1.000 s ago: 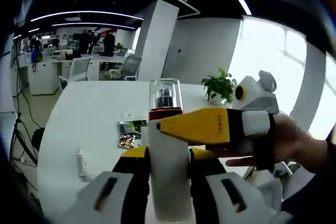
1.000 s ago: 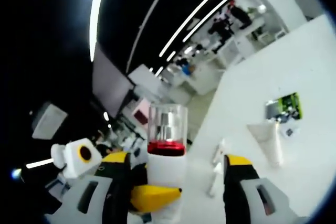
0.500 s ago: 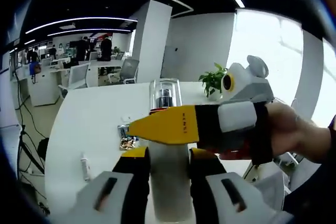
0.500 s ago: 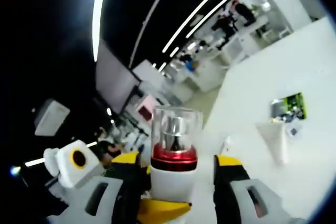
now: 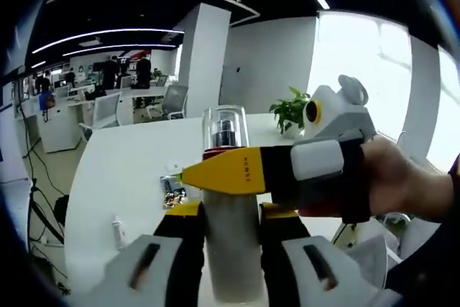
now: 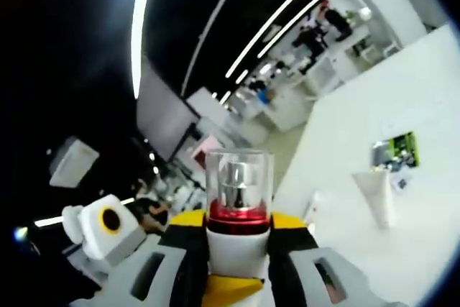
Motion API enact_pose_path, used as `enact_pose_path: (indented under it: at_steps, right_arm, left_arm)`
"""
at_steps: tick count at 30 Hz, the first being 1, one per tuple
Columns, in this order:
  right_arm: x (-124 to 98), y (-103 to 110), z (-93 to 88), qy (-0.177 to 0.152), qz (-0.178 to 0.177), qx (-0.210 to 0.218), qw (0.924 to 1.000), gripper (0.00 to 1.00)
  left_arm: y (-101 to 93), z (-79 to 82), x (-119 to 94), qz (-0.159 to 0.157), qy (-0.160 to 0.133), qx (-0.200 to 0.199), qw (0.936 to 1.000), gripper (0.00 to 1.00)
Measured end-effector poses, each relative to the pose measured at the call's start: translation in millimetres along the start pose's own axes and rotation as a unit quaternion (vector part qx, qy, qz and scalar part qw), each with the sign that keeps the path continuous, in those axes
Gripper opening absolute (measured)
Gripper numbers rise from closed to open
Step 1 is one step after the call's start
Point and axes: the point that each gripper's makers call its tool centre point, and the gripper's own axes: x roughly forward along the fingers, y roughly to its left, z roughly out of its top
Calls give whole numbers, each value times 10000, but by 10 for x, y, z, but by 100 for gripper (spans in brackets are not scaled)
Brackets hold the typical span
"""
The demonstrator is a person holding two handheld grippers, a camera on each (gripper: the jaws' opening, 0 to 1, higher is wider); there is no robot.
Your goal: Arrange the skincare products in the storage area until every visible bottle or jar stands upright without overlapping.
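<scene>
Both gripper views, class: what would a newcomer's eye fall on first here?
A white pump bottle with a red collar and clear cap, clamped upright between the left tongs. The yellow-tipped right tongs close on its upper part from the side. Beyond lie a white table and a potted plant.

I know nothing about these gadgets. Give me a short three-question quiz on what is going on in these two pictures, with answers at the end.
1. True or false: the bottle with the red band and clear cap lies flat on the white table.
2. How many grippers are closed on the bottle? A) none B) one C) two
3. What thin white item lies on the table beside the green packet in the right gripper view?

Key:
1. False; it is held up off the table.
2. C; the left gripper and the right gripper both clamp it.
3. A white tube.
</scene>
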Motion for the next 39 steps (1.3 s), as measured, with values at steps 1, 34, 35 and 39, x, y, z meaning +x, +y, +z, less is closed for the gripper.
enact_pose_path:
  at_steps: [1, 34, 35, 39]
  right_arm:
    - [-15, 13, 14, -18, -3, -36, 10000, 25]
    - [-858, 1530, 518, 257, 3193, -2316, 9186, 23]
    - [-866, 1553, 527, 259, 3245, -2244, 9185, 23]
    - [-978, 1726, 443, 390, 3735, -2329, 8971, 23]
  left_arm:
    - [-11, 10, -7, -11, -9, 31, 10000, 25]
    - [-892, 725, -709, -3411, -749, -136, 9369, 56]
    - [-925, 738, -735, -3505, -762, -87, 9334, 56]
    - [-1103, 816, -889, -4078, -762, -53, 9099, 53]
